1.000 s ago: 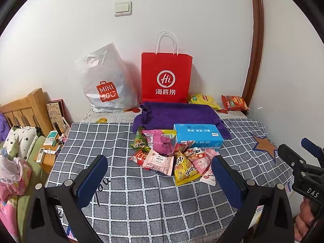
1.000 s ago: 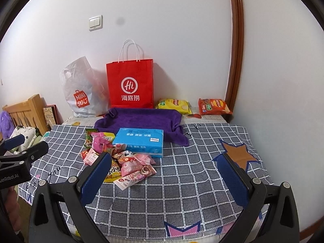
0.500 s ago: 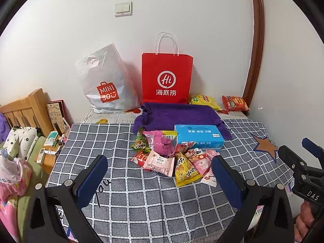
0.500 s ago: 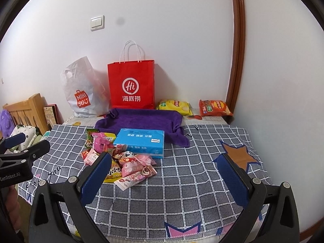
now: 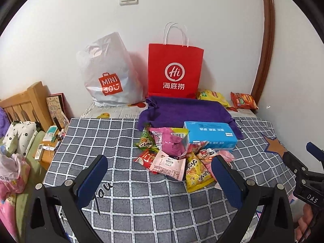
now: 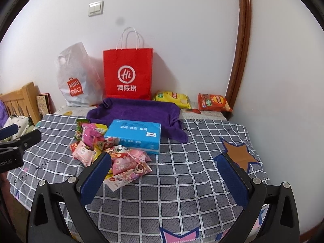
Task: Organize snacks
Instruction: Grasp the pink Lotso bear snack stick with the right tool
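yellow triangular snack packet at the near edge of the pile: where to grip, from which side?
Grip the yellow packet at its wide near end, coming from the front with the left gripper. That end lies bare on the checked cloth, while its far tip tucks under the pink packets and it lies flat, so a low pinch on the crimped edge looks safest. Both grippers are open and empty.

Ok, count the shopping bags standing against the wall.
2: a white plastic Miniso bag on the left, a red paper bag with white handles beside it on the right. None seems hidden.
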Demonstrator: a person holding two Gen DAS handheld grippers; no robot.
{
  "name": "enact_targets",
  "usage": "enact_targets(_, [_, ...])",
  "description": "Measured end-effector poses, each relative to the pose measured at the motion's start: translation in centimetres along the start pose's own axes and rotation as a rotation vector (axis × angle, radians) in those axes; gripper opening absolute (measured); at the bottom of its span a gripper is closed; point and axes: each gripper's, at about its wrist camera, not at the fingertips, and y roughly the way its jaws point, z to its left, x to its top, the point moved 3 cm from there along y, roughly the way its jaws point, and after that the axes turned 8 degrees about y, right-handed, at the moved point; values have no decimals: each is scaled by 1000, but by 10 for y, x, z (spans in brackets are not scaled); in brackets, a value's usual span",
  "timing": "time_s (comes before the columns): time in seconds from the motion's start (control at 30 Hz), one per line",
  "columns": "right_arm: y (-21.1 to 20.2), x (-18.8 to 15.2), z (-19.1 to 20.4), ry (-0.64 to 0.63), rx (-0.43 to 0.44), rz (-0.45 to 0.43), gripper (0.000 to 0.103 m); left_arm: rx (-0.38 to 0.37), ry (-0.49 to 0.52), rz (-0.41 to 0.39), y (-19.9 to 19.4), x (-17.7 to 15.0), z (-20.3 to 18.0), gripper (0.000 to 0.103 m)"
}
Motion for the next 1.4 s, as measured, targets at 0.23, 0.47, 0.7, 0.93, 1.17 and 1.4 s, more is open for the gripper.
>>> enact_targets(0.23, [38,0,-3,23,-50,44,103,-7,-24,72,39,-9,16,101])
enact_targets(0.47, [83,-16,-2,34,26,145,102,-38,-73,181,85,-22,31,100])
enact_targets(0.7, [125,-34,7,105,90,262,88,-64,-72,214,110,-26,35,100])
enact_targets(0.93, [166,-56,25,117,109,400,63,-72,-59,220,126,-26,39,100])
enact_targets(1.17, [173,-73,11,82,39,458,58,-111,-80,245,136,-27,43,100])
enact_targets(1.4, [174,-76,9,72,57,439,55,-109,-76,251,142,-27,45,100])
